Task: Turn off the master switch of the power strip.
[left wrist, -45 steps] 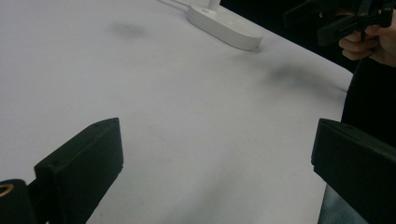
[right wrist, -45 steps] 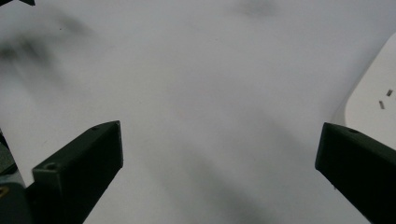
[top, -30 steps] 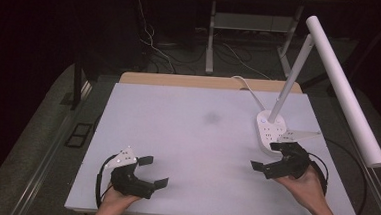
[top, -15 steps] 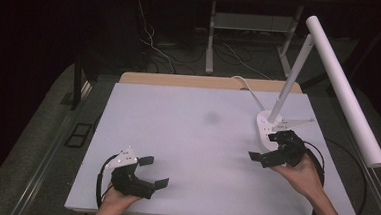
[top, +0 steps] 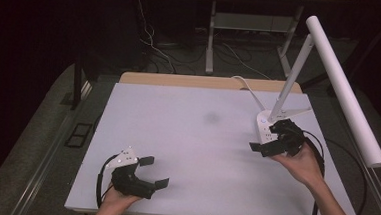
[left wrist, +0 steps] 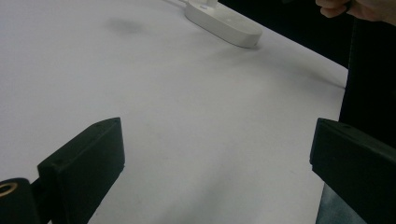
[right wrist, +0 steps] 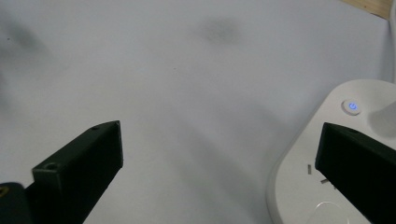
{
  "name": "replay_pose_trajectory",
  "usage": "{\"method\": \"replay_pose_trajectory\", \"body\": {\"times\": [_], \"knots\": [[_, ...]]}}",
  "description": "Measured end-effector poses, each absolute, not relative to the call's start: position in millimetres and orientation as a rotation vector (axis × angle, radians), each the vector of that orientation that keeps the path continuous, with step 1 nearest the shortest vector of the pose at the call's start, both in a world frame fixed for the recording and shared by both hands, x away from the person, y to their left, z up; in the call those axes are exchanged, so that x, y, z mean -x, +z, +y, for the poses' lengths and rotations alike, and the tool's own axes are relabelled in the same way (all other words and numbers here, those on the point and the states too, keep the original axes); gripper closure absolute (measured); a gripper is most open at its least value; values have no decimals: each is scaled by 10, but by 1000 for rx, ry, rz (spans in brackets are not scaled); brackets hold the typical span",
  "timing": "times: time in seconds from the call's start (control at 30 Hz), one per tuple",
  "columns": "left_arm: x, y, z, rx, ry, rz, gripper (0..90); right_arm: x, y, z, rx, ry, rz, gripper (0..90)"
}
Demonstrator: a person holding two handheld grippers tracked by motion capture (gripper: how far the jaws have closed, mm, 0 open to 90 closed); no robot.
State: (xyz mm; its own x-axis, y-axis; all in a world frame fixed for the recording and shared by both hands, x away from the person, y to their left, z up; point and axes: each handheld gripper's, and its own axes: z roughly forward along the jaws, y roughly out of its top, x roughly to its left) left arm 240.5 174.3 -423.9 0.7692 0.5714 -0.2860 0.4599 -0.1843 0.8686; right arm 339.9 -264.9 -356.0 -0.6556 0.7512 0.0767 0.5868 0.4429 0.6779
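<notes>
Lamp base (right wrist: 327,154) lies just under the right gripper (top: 271,138), whose jaws gape wide and empty, as do the left gripper (top: 153,171) jaws; smooth, rigid plastic, probably weighted, so pinch its thin rim, not the glowing button (right wrist: 351,106).

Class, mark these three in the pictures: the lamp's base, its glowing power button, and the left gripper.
lamp base (left wrist: 224,23), left gripper view, flat white top
power button (right wrist: 351,106), right gripper view, blue-lit centre
left gripper (top: 153,171), high view, midway between its open jaw tips
</notes>
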Motion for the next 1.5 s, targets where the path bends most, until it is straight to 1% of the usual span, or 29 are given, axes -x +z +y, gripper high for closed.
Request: {"method": "replay_pose_trajectory", "body": {"times": [0.63, 1.07, 1.1, 1.2, 1.23, 1.27, 1.33, 1.37, 1.43, 1.47, 1.5], "knots": [[-2401, -4248, 1742, -1832, 110, 793, 25, -3761, -3676, -2672, -1248, 959, 2456, 4], [-2413, -4257, 1736, -1832, 107, 792, 26, -3924, -3740, -2656, -1259, 874, 2460, 5], [-2413, -4257, 1736, -1833, 106, 793, 26, -3938, -3727, -2660, -1262, 866, 2466, 71], [-2411, -4256, 1739, -1834, 108, 791, 26, -3957, -3708, -2659, -1260, 856, 2458, 73], [-2413, -4256, 1740, -1836, 110, 791, 27, -3980, -3695, -2657, -1261, 835, 2452, 139], [-2413, -4256, 1740, -1836, 110, 791, 27, -3980, -3695, -2657, -1261, 835, 2452, 139], [-2411, -4256, 1741, -1837, 115, 793, 28, -4010, -3676, -2651, -1245, 823, 2453, 180], [-2412, -4256, 1741, -1837, 118, 794, 28, -4010, -3676, -2651, -1245, 823, 2453, 180], [-2413, -4257, 1743, -1836, 120, 795, 30, -4039, -3657, -2645, -1232, 811, 2454, 269], [-2414, -4256, 1745, -1837, 121, 796, 30, -4039, -3657, -2645, -1232, 811, 2454, 269], [-2414, -4256, 1746, -1835, 123, 797, 31, -4057, -3643, -2648, -1227, 813, 2456, 343]]}}
